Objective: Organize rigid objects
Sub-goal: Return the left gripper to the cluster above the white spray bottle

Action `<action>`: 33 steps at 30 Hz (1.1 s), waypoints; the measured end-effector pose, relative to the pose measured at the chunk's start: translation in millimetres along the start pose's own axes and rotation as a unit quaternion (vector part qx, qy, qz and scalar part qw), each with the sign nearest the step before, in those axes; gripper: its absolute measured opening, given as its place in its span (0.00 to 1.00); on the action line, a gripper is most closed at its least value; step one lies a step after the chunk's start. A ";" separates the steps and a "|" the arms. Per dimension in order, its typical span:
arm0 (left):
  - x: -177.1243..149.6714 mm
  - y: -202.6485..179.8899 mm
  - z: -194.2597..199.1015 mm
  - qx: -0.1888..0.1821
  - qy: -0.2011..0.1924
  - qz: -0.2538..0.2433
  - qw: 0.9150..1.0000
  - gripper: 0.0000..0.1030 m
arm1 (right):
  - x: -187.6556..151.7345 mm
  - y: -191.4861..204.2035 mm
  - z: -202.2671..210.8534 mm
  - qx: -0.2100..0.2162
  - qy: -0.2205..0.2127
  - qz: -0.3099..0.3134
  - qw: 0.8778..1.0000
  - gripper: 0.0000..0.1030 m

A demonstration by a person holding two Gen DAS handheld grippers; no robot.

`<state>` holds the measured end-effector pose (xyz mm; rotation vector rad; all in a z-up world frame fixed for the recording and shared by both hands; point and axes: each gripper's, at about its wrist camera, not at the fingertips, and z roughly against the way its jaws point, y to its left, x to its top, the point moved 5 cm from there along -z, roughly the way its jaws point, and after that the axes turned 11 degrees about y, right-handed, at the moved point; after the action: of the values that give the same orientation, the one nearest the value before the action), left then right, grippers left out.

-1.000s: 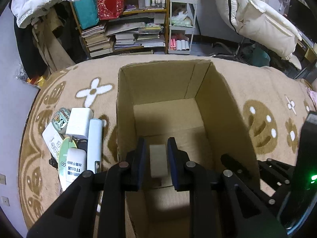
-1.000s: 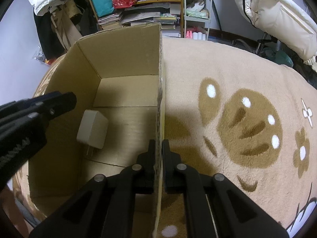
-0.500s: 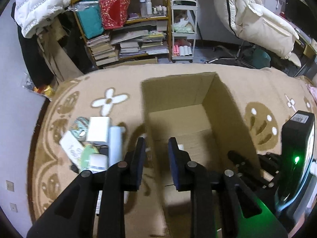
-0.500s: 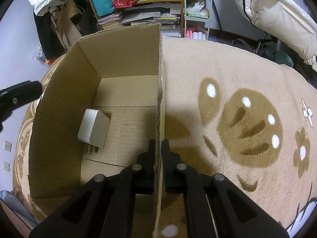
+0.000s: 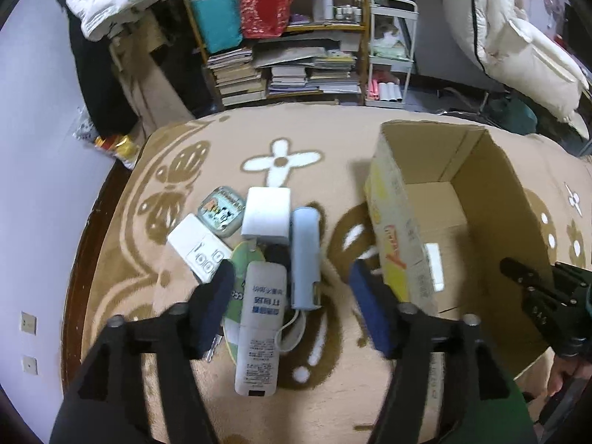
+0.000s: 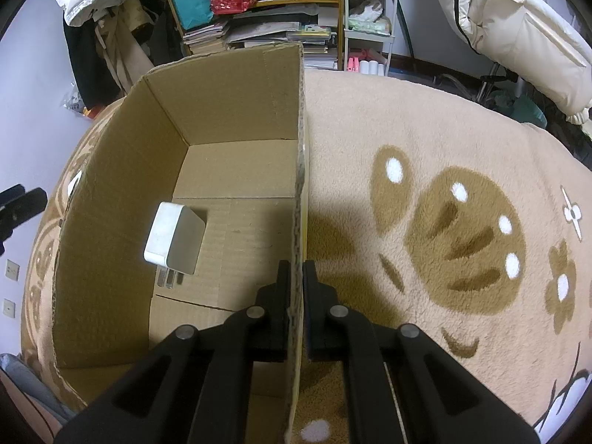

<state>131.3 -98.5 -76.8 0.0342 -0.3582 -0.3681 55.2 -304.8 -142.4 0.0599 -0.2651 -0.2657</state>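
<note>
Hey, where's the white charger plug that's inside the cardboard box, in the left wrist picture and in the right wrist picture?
Left wrist view: the white charger plug shows as a pale strip on the box floor, right of centre, just behind the near printed wall.
Right wrist view: it lies left of centre, against the box's left wall, prongs toward the camera.
Shared landmark: the cardboard box itself; the right claw is shut on its wall.

Black tongs [image 5: 292, 296] with dark blue pads [image 5: 364, 298] and silver pivot screws [image 6: 337, 311].
</note>
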 end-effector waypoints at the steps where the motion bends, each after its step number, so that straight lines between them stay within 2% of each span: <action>1: -1.2 2.9 -2.2 0.001 -0.002 0.007 1.000 0.81 | 0.2 -0.4 0.0 -0.001 0.000 0.001 1.000 0.07; 2: -1.7 4.3 -3.3 0.002 -0.005 0.011 1.000 0.92 | 0.2 -0.7 0.0 -0.002 0.000 0.002 1.000 0.07; 3: -3.1 6.7 -5.3 0.003 -0.011 0.016 1.000 0.98 | -0.4 -0.4 0.4 -0.002 0.000 0.002 1.000 0.07; 6: -8.8 10.6 -14.7 0.011 -0.010 0.012 1.000 0.99 | -0.8 0.3 0.1 -0.003 0.001 0.003 1.000 0.07; 14: -32.6 24.3 -53.1 0.008 0.040 0.005 0.999 0.99 | -1.5 0.7 -0.3 -0.004 0.002 0.002 1.000 0.07; 24: -50.6 30.0 -67.2 0.012 0.062 -0.010 0.998 0.98 | -2.6 0.9 -1.0 -0.004 0.003 0.003 1.000 0.07; 26: -52.4 30.4 -66.2 0.016 0.061 -0.013 0.998 0.97 | -3.1 1.6 -1.3 -0.004 0.002 0.004 1.000 0.07; 33: -57.6 31.5 -73.3 0.016 0.073 -0.021 0.997 0.79 | -3.1 1.9 -1.4 -0.004 0.003 0.003 1.000 0.07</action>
<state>117.6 -50.8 -161.8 0.1000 -0.2191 -0.3985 53.2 -302.1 -144.3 0.0516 -0.2590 -0.2603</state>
